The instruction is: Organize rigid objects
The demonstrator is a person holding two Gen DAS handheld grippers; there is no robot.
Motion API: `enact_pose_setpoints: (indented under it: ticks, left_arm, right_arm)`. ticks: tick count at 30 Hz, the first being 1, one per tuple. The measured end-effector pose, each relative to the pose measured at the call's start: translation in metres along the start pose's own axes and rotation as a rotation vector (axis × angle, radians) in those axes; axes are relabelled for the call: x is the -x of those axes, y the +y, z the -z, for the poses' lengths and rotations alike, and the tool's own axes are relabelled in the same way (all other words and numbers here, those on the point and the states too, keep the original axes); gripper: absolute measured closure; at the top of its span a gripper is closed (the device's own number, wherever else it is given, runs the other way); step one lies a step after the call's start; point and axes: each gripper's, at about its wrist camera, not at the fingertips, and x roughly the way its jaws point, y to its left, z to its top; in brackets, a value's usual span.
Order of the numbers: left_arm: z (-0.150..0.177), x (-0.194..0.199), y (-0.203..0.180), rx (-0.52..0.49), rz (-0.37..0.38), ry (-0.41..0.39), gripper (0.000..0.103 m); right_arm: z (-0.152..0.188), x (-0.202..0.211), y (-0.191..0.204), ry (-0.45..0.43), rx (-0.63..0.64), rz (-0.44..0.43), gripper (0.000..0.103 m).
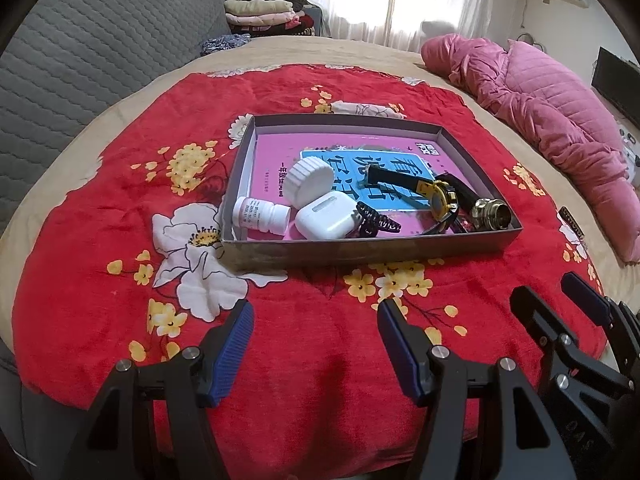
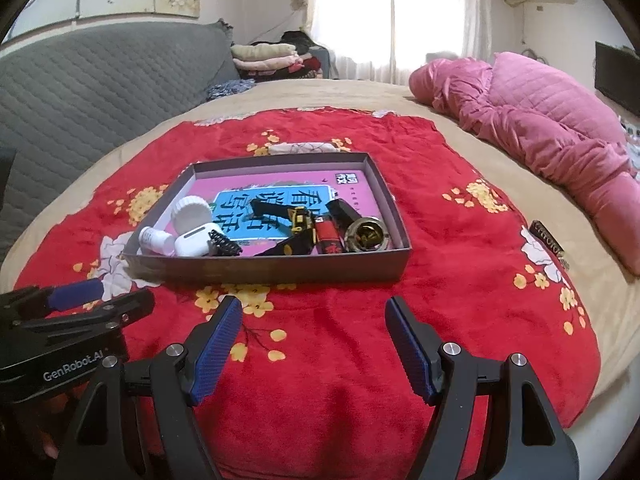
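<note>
In the left wrist view, the left gripper (image 1: 316,320) fills the bottom of the frame with its blue pads spread wide and nothing between them, only the red floral blanket (image 1: 100,208) showing through the gap. The grey tray (image 1: 360,250) sits above it in the centre of the frame, well apart from the fingertips, its long side running across the picture and its near wall facing the tool. Inside, along that near wall, lie a white pill bottle (image 1: 260,216) on its side at the left end, a white earbud case (image 1: 330,216) just beside it, a white round cap (image 1: 311,181) behind them, a black hair clip (image 1: 378,222), a yellow-and-black watch (image 1: 438,196) lying on a slant towards the upper left, and a brass piece (image 1: 490,213) in the right corner. The right gripper (image 1: 556,300) shows at the lower right edge, also gaping and empty. In the right wrist view, it (image 2: 314,316) stands at bottom centre with the tray (image 2: 280,272) above and slightly left, the brass piece (image 2: 366,236) and a red lighter (image 2: 330,238) being the nearest contents. The left gripper (image 2: 88,292) lies at the lower left, below the tray's bottle end. By my reading, each hand is best placed for its own end of the tray, and any reach goes forward over the near wall.
</note>
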Motion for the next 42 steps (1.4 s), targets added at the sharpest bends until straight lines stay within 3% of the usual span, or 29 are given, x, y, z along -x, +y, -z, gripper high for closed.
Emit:
enact_pose_setpoints:
  ticks: [42]
  left_arm:
    - [0.0,-0.0025,0.0012,-0.008,-0.004,0.015,0.039]
  right_arm:
    - [0.0004,-0.0004,0.0063,0.01,0.023,-0.007,0.028]
